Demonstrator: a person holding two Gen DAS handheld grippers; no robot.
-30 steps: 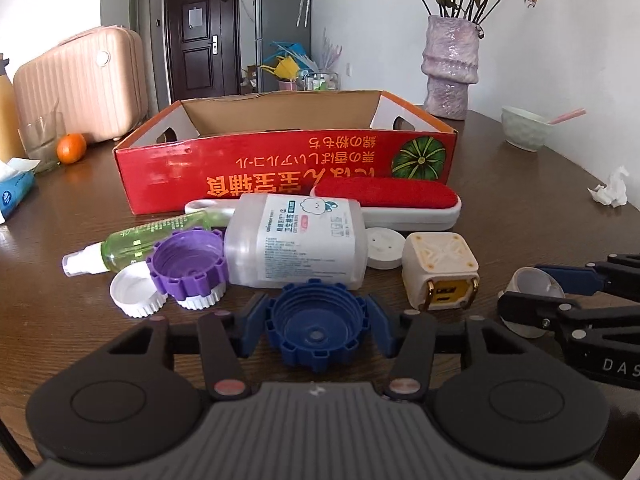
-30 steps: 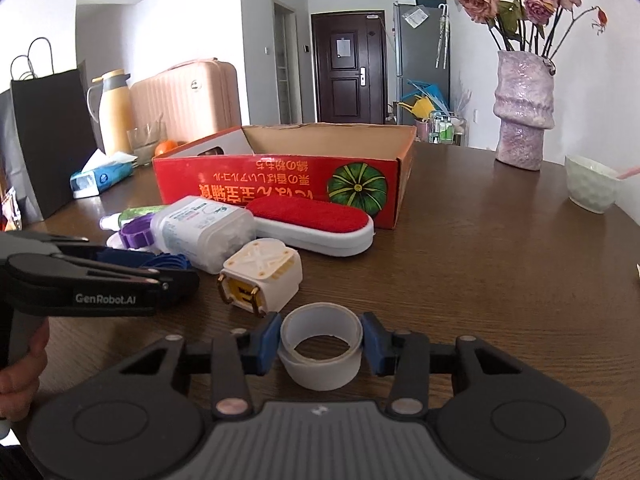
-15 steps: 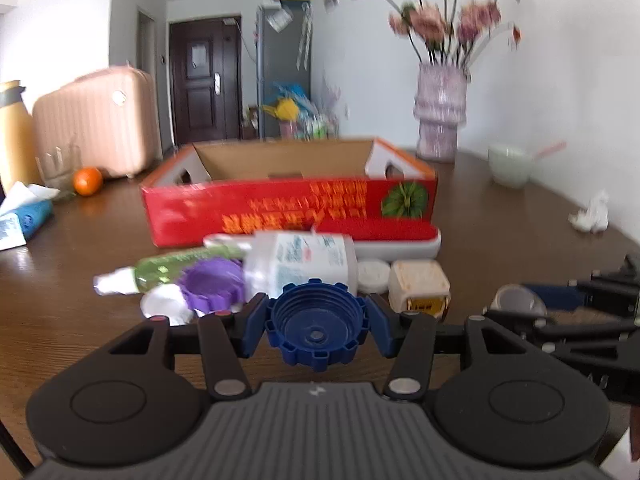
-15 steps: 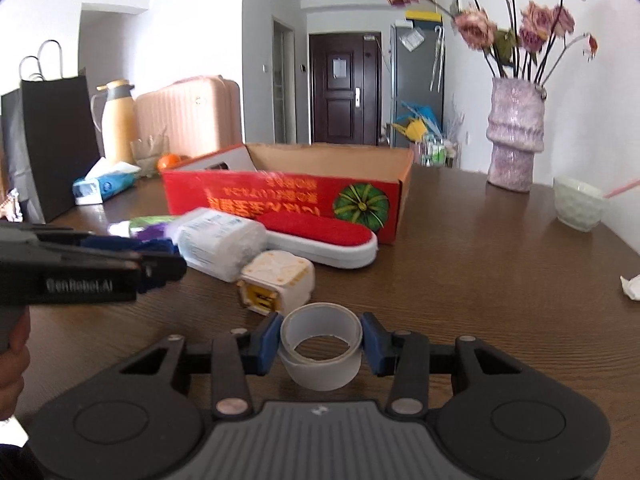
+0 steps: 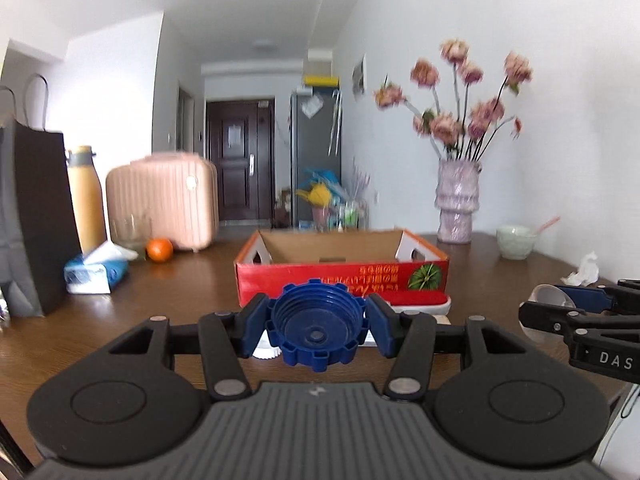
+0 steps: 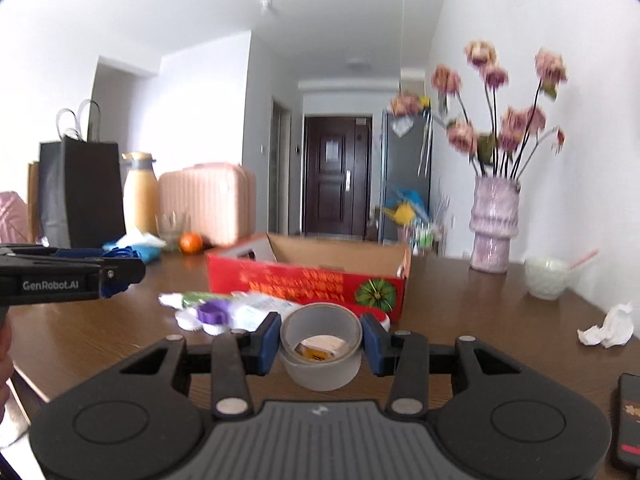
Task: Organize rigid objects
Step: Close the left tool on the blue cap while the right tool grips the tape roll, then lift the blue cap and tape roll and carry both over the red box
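Note:
My left gripper (image 5: pixel 316 326) is shut on a blue ridged bottle cap (image 5: pixel 317 326), held above the table in front of the red cardboard box (image 5: pixel 340 278). My right gripper (image 6: pixel 320 344) is shut on a clear tape roll (image 6: pixel 321 354), also lifted. The box (image 6: pixel 308 280) is open-topped and looks empty. Before it lie a purple cap (image 6: pixel 214 312), a white bottle (image 6: pixel 260 306), a green spray bottle (image 6: pixel 192 300) and a red-topped brush (image 5: pixel 420 300). A cream cube shows through the tape roll. Each gripper appears at the edge of the other's view.
A purple vase with flowers (image 5: pixel 458 208), a pale bowl (image 5: pixel 516 242) and crumpled tissue (image 6: pixel 610 326) stand on the right. On the left are a tissue pack (image 5: pixel 94 274), an orange (image 5: pixel 159 249), a yellow flask (image 5: pixel 86 200), a black bag (image 5: pixel 36 220) and a pink suitcase (image 5: pixel 164 200). A phone (image 6: pixel 628 420) lies near right.
Both grippers have risen and tilted up with the blue cap and the tape roll held. The loose items on the table have dropped low in both views.

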